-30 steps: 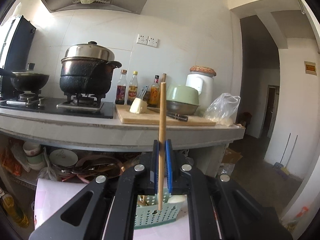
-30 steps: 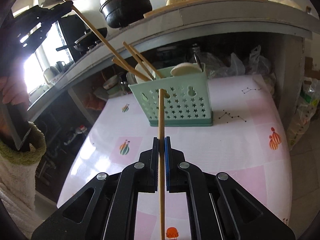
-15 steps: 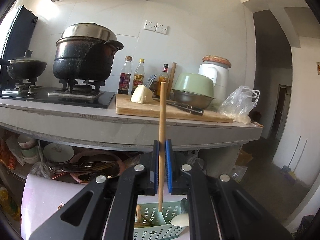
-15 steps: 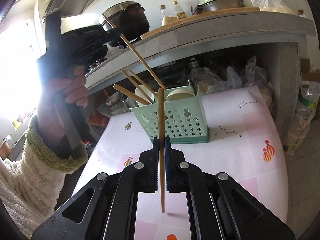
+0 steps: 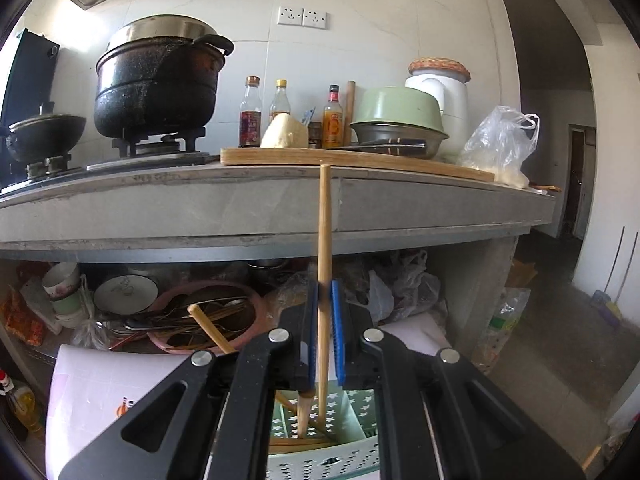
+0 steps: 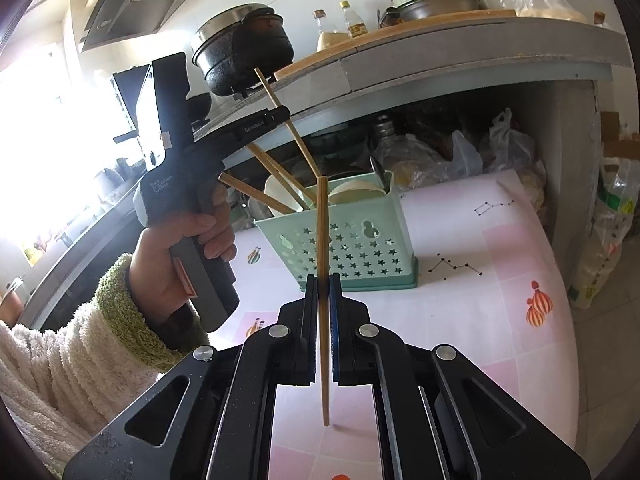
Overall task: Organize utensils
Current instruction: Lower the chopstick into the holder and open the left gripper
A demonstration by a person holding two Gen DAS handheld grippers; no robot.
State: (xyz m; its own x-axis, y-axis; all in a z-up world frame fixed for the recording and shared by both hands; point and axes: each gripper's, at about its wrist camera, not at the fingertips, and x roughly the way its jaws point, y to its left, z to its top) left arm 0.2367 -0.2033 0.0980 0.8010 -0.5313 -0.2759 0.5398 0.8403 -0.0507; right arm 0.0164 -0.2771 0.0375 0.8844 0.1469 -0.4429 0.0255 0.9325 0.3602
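Since a second ago your left gripper [image 5: 324, 336] dropped toward the green basket [image 6: 352, 248]; its jaws pinch a chopstick [image 5: 323, 264] whose lower tip is inside the basket. Your right gripper [image 6: 324, 320] pinches another chopstick [image 6: 322, 280] upright over the pink patterned tablecloth [image 6: 500, 264]. Grey counter [image 5: 240, 204] behind, black pot [image 5: 156, 80] on stove.

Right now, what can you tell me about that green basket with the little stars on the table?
The green basket is a small, boxy caddy of pale mint plastic, its walls punched with star and gourd-shaped holes above a wider solid base. It stands upright on the pink patterned tablecloth, below the kitchen counter. Several wooden chopsticks lean out of it leftward, and pale spoons sit inside. The left gripper holds another chopstick slanted, its lower end reaching into the basket's open top.
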